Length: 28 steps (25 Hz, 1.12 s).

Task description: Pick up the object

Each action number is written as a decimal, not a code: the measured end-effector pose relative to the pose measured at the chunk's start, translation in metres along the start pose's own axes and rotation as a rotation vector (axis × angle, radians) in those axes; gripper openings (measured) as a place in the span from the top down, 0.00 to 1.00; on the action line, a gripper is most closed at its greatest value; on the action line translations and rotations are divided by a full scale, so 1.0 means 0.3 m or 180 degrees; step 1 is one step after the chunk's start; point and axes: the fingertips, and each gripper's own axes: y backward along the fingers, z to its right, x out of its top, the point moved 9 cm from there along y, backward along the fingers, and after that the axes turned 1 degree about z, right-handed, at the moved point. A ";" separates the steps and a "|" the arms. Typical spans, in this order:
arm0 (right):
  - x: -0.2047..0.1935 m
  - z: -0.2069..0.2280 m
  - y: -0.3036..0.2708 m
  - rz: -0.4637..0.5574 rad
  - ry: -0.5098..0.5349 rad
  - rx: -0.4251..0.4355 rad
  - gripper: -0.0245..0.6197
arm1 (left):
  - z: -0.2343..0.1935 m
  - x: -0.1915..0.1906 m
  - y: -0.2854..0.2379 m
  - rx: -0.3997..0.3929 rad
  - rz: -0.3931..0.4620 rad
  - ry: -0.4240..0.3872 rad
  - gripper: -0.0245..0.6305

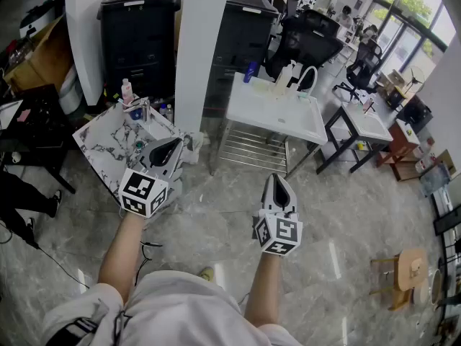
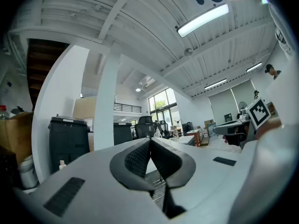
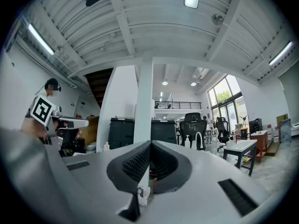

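Both jaws shut, empty: left gripper (image 1: 171,146) over marble table's (image 1: 101,139) near-right edge, right gripper (image 1: 278,182) over floor (image 1: 216,215); small bottle (image 1: 127,89) + bits at its far corner, task's thing unclear among them; white pillar (image 1: 196,49) betw it & white table (image 1: 277,117) w/ bottles (image 1: 288,74).

The left gripper (image 2: 150,143) holds its jaws together (tips touching), facing a white pillar (image 2: 105,101) and black cabinet (image 2: 68,141).

Bright daylight from windows (image 1: 414,9) and ceiling tubes (image 2: 203,20); fisheye edges darken and bend lines.
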 end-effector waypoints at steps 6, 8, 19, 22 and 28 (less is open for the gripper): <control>-0.003 0.015 -0.014 0.0015 -0.0018 -0.0011 0.95 | 0.008 -0.009 -0.027 -0.0027 -0.0032 -0.0007 0.93; -0.006 0.027 -0.013 0.0006 -0.0026 -0.0028 0.95 | 0.017 -0.010 -0.036 -0.0040 -0.0042 -0.0016 0.93; -0.022 0.088 -0.007 0.0020 -0.0066 -0.0001 0.95 | 0.053 -0.037 -0.085 -0.0095 -0.0139 -0.0016 0.93; -0.050 0.127 -0.017 -0.0016 -0.0121 -0.0020 0.95 | 0.072 -0.052 -0.121 -0.0102 -0.0172 -0.0031 0.93; -0.086 0.230 -0.055 -0.0032 -0.0162 0.0004 0.95 | 0.126 -0.071 -0.218 -0.0086 -0.0167 -0.0032 0.93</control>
